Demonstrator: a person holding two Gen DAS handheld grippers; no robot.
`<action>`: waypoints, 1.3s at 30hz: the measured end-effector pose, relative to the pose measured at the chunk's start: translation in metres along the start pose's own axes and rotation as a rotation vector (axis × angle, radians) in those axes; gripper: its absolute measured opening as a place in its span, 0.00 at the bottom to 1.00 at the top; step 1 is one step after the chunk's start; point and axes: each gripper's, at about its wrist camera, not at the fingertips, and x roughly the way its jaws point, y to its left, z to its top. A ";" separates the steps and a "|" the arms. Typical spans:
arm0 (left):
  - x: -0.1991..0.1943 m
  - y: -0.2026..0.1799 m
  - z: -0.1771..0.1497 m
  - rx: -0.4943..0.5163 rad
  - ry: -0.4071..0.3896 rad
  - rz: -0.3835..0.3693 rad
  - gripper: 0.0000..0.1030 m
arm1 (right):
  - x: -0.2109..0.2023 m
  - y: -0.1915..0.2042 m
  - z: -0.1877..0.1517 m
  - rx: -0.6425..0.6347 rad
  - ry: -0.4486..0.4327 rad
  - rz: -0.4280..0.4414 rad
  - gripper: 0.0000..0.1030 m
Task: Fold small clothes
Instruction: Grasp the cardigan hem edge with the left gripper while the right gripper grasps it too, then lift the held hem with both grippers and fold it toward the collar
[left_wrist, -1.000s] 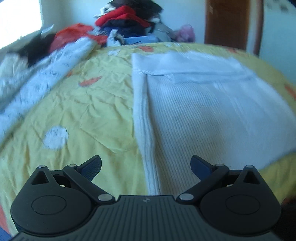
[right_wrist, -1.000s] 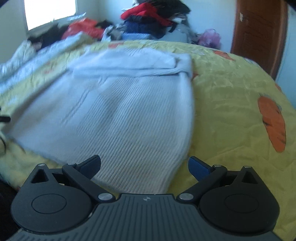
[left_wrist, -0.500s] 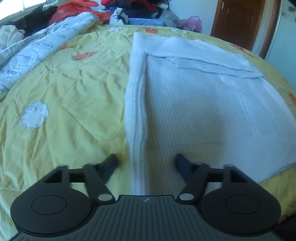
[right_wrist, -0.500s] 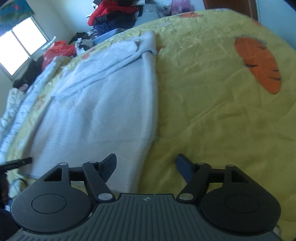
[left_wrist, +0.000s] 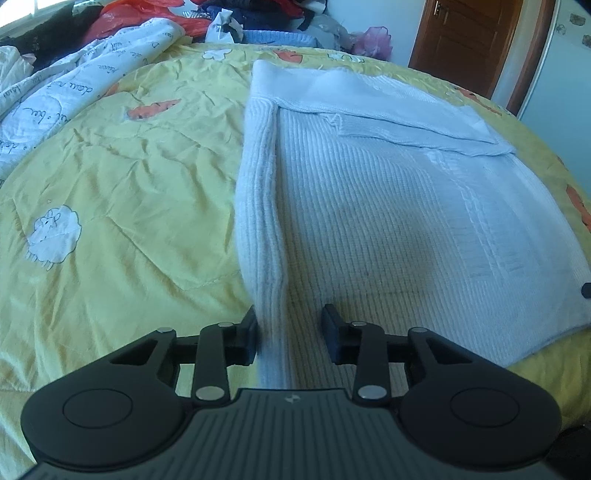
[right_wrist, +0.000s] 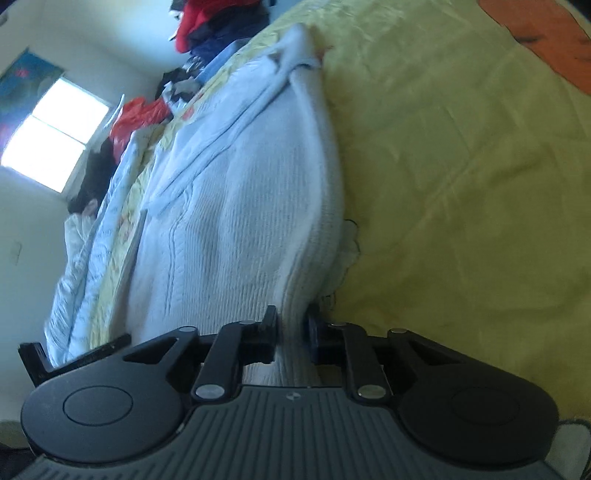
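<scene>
A white ribbed knit sweater (left_wrist: 388, 206) lies flat on the yellow bedspread (left_wrist: 122, 206), sleeves folded across its far end. My left gripper (left_wrist: 290, 334) straddles the sweater's near left edge, a rolled ridge, with its jaws partly closed and a gap still showing on the right side. In the right wrist view the sweater (right_wrist: 236, 229) runs away from me, and my right gripper (right_wrist: 291, 332) is tilted and shut on its near right hem corner. The other gripper's tip (right_wrist: 37, 356) shows at the left edge.
A white printed blanket (left_wrist: 55, 99) lies along the left side of the bed. A pile of red and dark clothes (left_wrist: 207, 14) sits at the far end. A brown wooden door (left_wrist: 469, 40) stands at the back right. A window (right_wrist: 55, 136) is on the left wall.
Both grippers have dropped onto the sweater's near hem and narrowed their jaws from wide open. The right gripper has closed on the right corner and rolled sideways.
</scene>
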 end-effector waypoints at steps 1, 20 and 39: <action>0.001 0.001 0.001 0.000 0.001 -0.005 0.34 | 0.000 0.000 0.000 0.004 -0.003 0.001 0.25; 0.011 -0.006 0.008 0.020 -0.015 -0.051 0.68 | 0.003 -0.020 0.036 0.145 -0.028 0.146 0.58; 0.002 0.018 0.014 -0.025 0.063 -0.096 0.12 | -0.001 -0.015 0.014 0.096 0.046 0.237 0.11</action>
